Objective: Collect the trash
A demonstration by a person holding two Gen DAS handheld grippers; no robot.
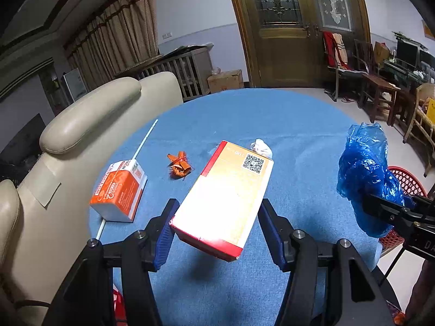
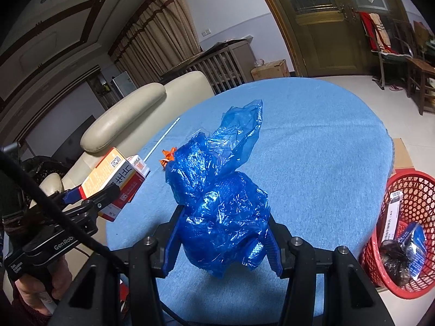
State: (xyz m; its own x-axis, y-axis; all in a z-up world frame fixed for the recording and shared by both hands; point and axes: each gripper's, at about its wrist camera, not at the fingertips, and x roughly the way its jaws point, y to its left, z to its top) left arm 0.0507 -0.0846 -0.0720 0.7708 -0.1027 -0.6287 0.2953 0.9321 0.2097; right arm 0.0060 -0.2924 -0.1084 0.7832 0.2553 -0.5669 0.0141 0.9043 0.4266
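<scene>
Left gripper [image 1: 217, 231]: jaws clamped on the red-and-orange box [image 1: 225, 195] — lifted clear of the blue tablecloth [image 1: 285, 125].
Right gripper [image 2: 221, 247]: jaws clamped on the crumpled blue plastic bag [image 2: 217, 198].
Red basket [image 2: 407, 190]: at 3 o'clock off the table edge — holding packets.
Orange wrapper [image 1: 179, 165]: on the cloth, 11 o'clock from the box.

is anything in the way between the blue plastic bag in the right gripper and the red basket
Nothing visible. The blue plastic bag is held over the table, and the red basket sits open-topped off the table's right edge.
</scene>
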